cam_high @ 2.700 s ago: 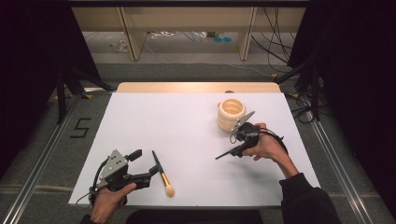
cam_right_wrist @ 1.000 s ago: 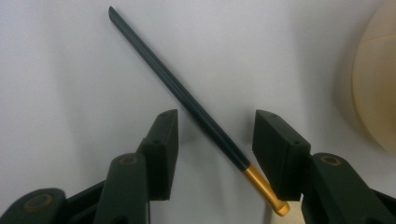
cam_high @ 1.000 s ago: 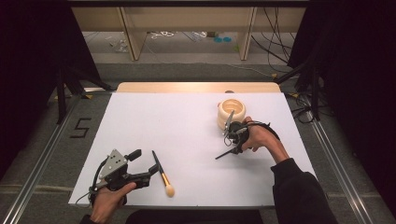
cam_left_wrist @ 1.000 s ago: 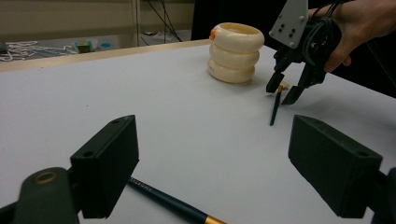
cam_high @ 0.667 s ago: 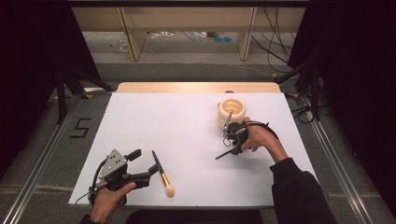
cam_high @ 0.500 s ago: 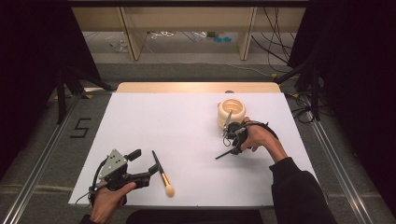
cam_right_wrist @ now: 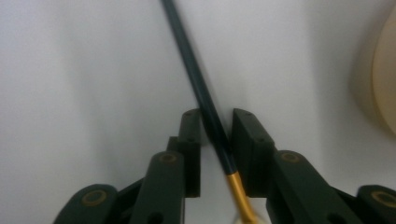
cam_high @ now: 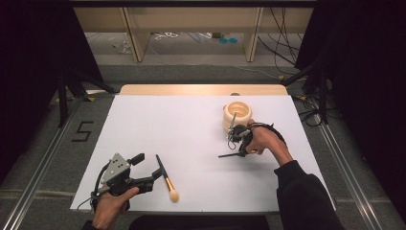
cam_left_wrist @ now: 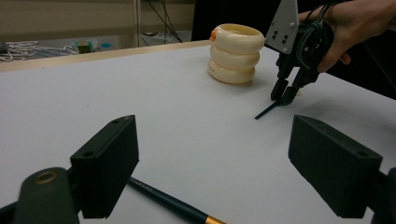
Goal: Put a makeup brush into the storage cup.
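A cream ringed holder [cam_high: 237,109] [cam_left_wrist: 236,53] stands at the right rear of the white mat [cam_high: 182,129]. Just in front of it my right gripper [cam_high: 241,151] [cam_left_wrist: 282,95] [cam_right_wrist: 215,116] points down, shut on a dark-handled brush [cam_high: 227,155] [cam_left_wrist: 266,111] [cam_right_wrist: 196,70] near its gold ferrule. The handle's free end slants down to the mat. A second brush [cam_high: 165,181] [cam_left_wrist: 173,205] with a pale head lies flat at the front left. My left gripper [cam_high: 147,165] [cam_left_wrist: 215,158] rests open beside it, its jaws wide apart over the handle's end.
A bare wooden strip [cam_high: 201,89] runs along the table's far edge. Shelving and cables [cam_high: 287,38] lie on the floor behind. Metal rails [cam_high: 43,163] flank the table, and the holder's edge [cam_right_wrist: 385,79] sits close at the right of my right gripper.
My right gripper has shifted slightly left toward the holder and turned downward with the brush, then stayed still. My left gripper and the lying brush have not moved.
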